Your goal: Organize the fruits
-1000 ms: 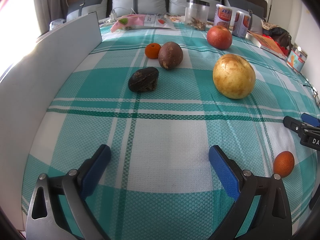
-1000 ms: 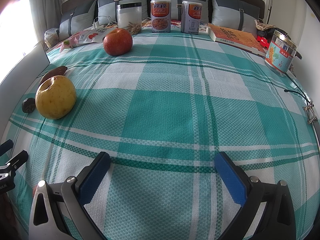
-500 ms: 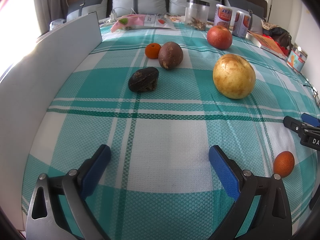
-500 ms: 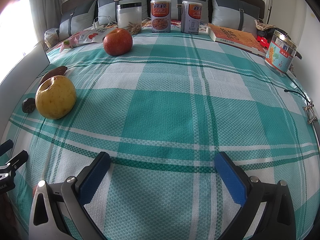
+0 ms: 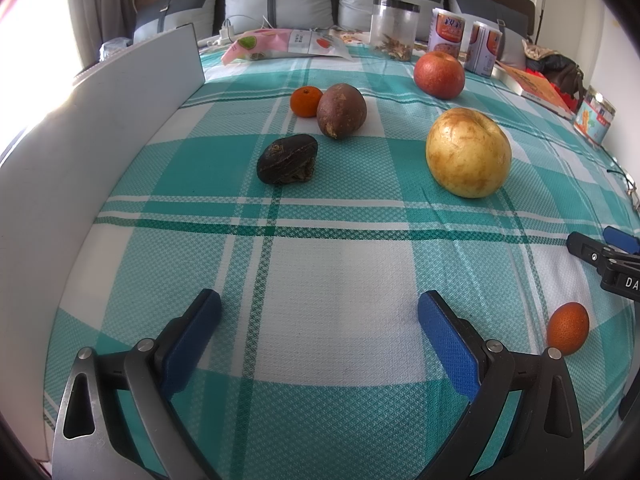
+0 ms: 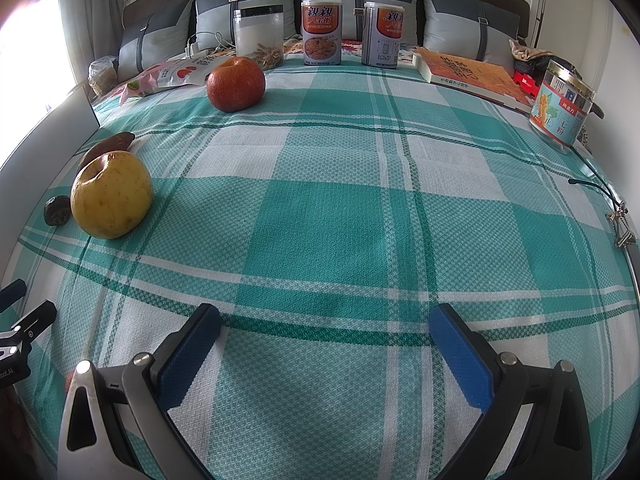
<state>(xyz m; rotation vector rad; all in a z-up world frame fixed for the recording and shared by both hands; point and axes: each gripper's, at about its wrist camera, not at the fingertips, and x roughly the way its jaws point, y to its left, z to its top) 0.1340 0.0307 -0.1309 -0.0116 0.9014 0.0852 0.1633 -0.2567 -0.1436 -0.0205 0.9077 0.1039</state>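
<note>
Fruits lie on a teal plaid cloth [image 5: 340, 264]. In the left wrist view: a yellow pear [image 5: 468, 152], a red apple [image 5: 439, 74], a brown passion fruit [image 5: 341, 110], a small orange [image 5: 305, 101] behind it, a dark wrinkled fruit [image 5: 287, 159], and a second small orange [image 5: 568, 328] at the near right. My left gripper [image 5: 319, 322] is open and empty, low over the cloth. My right gripper [image 6: 326, 330] is open and empty; its view shows the pear [image 6: 111, 194], the apple [image 6: 236, 83] and the dark fruit [image 6: 57, 209].
A white board [image 5: 100, 132] stands along the left edge. At the back are a clear jar [image 6: 259, 36], two cans [image 6: 322, 32], a snack bag [image 5: 280, 42], a book [image 6: 468, 74], a tin [image 6: 560, 108] and pillows. The right gripper's tip [image 5: 604, 256] shows at the right.
</note>
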